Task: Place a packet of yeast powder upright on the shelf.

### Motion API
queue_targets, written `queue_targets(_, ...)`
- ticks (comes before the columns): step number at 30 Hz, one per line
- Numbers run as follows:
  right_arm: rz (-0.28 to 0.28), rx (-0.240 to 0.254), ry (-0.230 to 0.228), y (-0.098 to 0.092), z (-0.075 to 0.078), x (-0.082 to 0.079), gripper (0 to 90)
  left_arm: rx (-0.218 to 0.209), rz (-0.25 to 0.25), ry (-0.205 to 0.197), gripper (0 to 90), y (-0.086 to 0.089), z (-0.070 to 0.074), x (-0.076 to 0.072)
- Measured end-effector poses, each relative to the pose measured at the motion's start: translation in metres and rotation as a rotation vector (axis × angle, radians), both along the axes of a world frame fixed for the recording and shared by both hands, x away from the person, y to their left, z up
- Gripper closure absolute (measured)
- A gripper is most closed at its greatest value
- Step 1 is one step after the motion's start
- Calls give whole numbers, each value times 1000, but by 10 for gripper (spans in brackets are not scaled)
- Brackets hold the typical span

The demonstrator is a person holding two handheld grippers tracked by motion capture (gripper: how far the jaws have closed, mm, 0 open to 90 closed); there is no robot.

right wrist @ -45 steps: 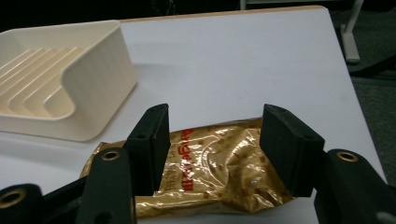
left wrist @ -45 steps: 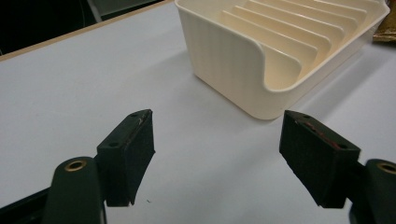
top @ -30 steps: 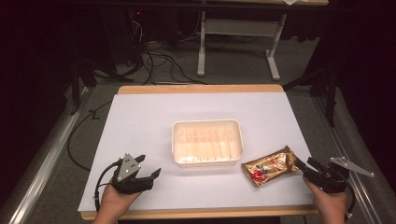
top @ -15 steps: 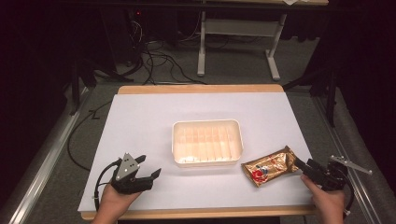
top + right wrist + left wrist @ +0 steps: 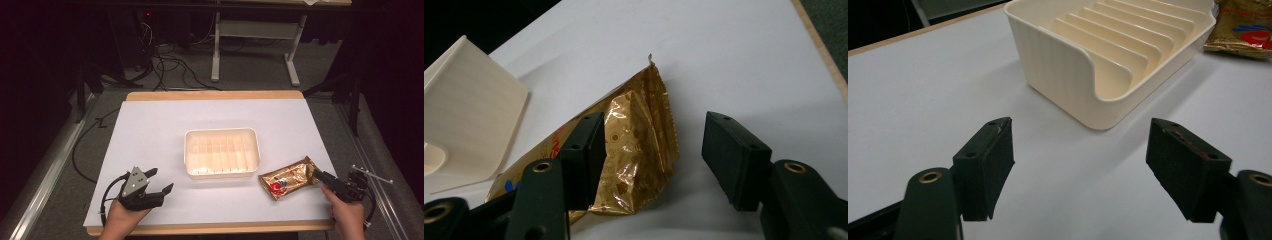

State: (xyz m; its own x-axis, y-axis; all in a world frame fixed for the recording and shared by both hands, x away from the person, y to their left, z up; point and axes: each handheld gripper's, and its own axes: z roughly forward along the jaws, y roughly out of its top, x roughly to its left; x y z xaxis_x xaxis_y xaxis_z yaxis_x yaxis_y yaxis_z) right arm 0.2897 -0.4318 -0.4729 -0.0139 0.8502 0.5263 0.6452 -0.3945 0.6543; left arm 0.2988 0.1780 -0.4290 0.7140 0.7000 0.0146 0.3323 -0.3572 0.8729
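— Right gripper view first: what does the right gripper (image 5: 651, 150) have?

— Nothing clamped. Its jaws stand well apart, and the crimped end of a gold foil snack packet (image 5: 634, 145) lies between them, nearer the left jaw, which overlaps the foil. I cannot tell whether that jaw touches it. The right jaw has only bare white table (image 5: 734, 60) around it.

— And beyond the packet?

— Past the left jaw, a corner of the cream ribbed tray (image 5: 469, 125) stands just beside the packet's far part.

— From the high view?

— The right gripper (image 5: 322, 177) sits at the packet's (image 5: 289, 178) right end, held by the person's right hand (image 5: 347, 217). The packet lies flat, slanted, just off the tray's (image 5: 222, 172) near right corner.

— The left gripper?

— In the left gripper view its jaws are spread wide over bare table, holding nothing (image 5: 1080, 160). The tray (image 5: 1063, 75) stands ahead of them, apart, and the gold packet (image 5: 1243, 30) peeks out behind it. From above, the left gripper (image 5: 160, 182) is well to the tray's left, in the left hand (image 5: 122, 220)
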Motion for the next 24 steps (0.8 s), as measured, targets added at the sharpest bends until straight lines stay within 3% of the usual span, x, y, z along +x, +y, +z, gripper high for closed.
queue_targets(6,0,92,17,-2,-7,3,514,-8,11,9,275,5,0,-3)
queue_targets(11,-6,125,16,-2,-9,1,628,6,1,15,275,4,-2,-4)
queue_targets(24,15,79,-48,1,-1,-6,890,17,-17,30,275,2,-4,-3)
